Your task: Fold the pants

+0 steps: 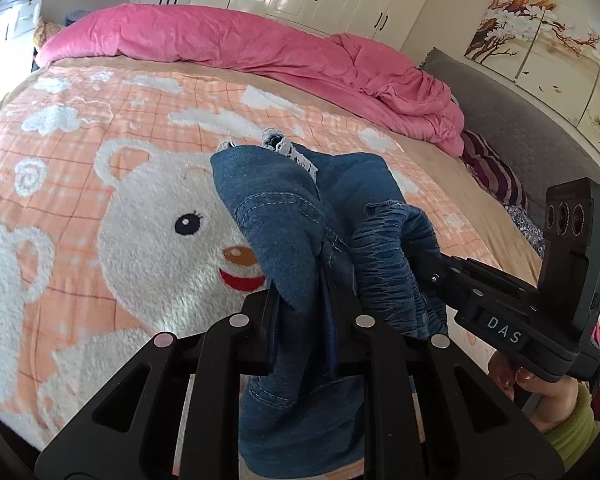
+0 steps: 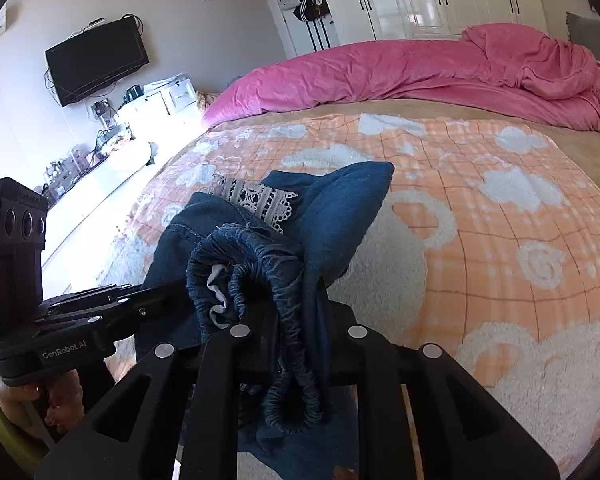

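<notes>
Blue denim pants [image 1: 296, 232] with white lace trim [image 1: 296, 156] hang bunched above the bed. My left gripper [image 1: 300, 300] is shut on a fold of the denim. My right gripper [image 2: 300, 304] is shut on the gathered elastic waistband [image 2: 252, 276]. The two grippers are close together side by side; the right one shows in the left wrist view [image 1: 424, 260] and the left one in the right wrist view [image 2: 156, 292]. The lace trim [image 2: 260, 200] sticks up at the top of the bundle. The rest of the pants hangs below the jaws, partly hidden.
An orange checked bear blanket [image 1: 120, 208] covers the bed below. A pink duvet [image 1: 260, 48] is heaped along the far side. Striped pillows [image 1: 496, 172] and a grey headboard [image 1: 520, 120] lie at the right. White wardrobes, a wall TV [image 2: 96, 60] and a cluttered desk stand beyond.
</notes>
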The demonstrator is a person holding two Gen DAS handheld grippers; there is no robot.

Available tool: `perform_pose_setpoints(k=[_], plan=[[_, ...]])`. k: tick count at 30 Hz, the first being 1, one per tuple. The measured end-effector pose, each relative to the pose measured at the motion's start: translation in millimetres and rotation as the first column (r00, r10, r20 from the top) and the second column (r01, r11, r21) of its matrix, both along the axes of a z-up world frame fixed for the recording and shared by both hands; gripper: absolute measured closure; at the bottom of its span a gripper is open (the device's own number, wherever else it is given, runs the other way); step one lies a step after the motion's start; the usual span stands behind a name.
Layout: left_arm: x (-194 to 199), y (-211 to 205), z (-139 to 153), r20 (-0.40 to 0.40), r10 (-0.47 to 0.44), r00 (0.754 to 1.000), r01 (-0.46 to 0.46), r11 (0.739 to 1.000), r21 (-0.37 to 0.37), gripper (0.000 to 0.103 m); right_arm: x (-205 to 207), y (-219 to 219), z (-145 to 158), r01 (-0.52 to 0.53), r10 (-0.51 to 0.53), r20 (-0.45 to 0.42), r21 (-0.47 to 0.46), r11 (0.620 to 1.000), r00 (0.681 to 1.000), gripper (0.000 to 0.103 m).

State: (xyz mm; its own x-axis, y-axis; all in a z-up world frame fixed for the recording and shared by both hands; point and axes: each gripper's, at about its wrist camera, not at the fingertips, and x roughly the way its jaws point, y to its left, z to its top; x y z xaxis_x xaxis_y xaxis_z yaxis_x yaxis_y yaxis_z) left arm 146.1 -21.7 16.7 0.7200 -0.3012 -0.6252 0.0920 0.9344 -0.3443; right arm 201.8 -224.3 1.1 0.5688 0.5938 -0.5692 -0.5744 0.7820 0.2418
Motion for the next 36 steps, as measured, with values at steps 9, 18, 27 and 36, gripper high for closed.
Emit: perform_pose_setpoints(k=[9, 18, 27, 36], plan=[[36, 18, 10, 0.028, 0.033, 0.999, -0.034, 0.999, 0.011, 0.092, 36, 21, 8, -0.011, 0.012, 0.025, -0.016, 1.0, 1.0, 0.089], [72, 24, 0, 0.021, 0.043, 0.999, -0.043, 0.999, 0.025, 0.092, 74, 33, 0, -0.009, 0.01, 0.023, -0.052, 0.999, 1.0, 0.089], [99, 30, -29, -0.011, 0.066, 0.998, -0.065, 0.996, 0.065, 0.092, 106, 42, -26, 0.001, -0.004, -0.03, -0.094, 0.996, 1.0, 0.089], [104, 44, -48, -0.058, 0.092, 0.994, -0.088, 0.994, 0.062, 0.089, 123, 26, -57, 0.065, -0.081, -0.135, -0.118, 0.991, 0.988, 0.089]])
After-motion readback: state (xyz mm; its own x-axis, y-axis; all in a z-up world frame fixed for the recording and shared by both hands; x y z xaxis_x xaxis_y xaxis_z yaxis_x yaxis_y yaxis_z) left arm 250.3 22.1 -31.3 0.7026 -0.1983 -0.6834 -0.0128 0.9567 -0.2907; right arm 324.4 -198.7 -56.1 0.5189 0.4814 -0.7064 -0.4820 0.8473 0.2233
